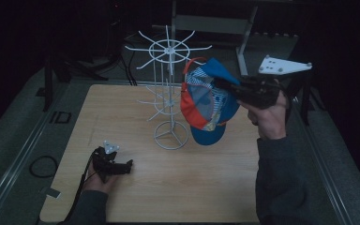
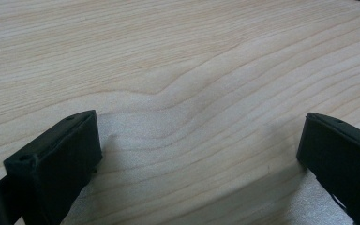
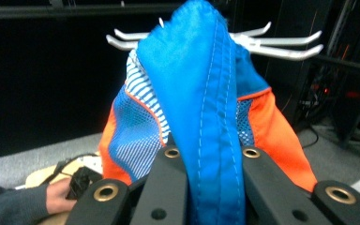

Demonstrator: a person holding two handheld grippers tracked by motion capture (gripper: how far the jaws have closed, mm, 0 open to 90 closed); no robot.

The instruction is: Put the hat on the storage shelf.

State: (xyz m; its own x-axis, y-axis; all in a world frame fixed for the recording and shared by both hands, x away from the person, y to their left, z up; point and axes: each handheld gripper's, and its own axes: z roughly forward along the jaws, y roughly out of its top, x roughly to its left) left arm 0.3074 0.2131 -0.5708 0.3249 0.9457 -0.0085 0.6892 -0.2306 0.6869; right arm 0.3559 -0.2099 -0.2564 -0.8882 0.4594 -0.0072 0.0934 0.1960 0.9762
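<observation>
From the high view you look forward and down from above your own side of the wooden table (image 1: 178, 187), with your forearms entering at the bottom edge and the whole tabletop in frame. The left gripper view rides on your left gripper (image 1: 114, 165) and looks along its jaws, angled down and very close to the table's wood grain. The right gripper view rides on your right gripper (image 1: 229, 86), raised, facing level across the table toward the white wire rack (image 3: 281, 44), with the cap (image 3: 201, 108) close before the lens. It shares rack, cap and your left hand (image 3: 58, 197) with the high view.
</observation>
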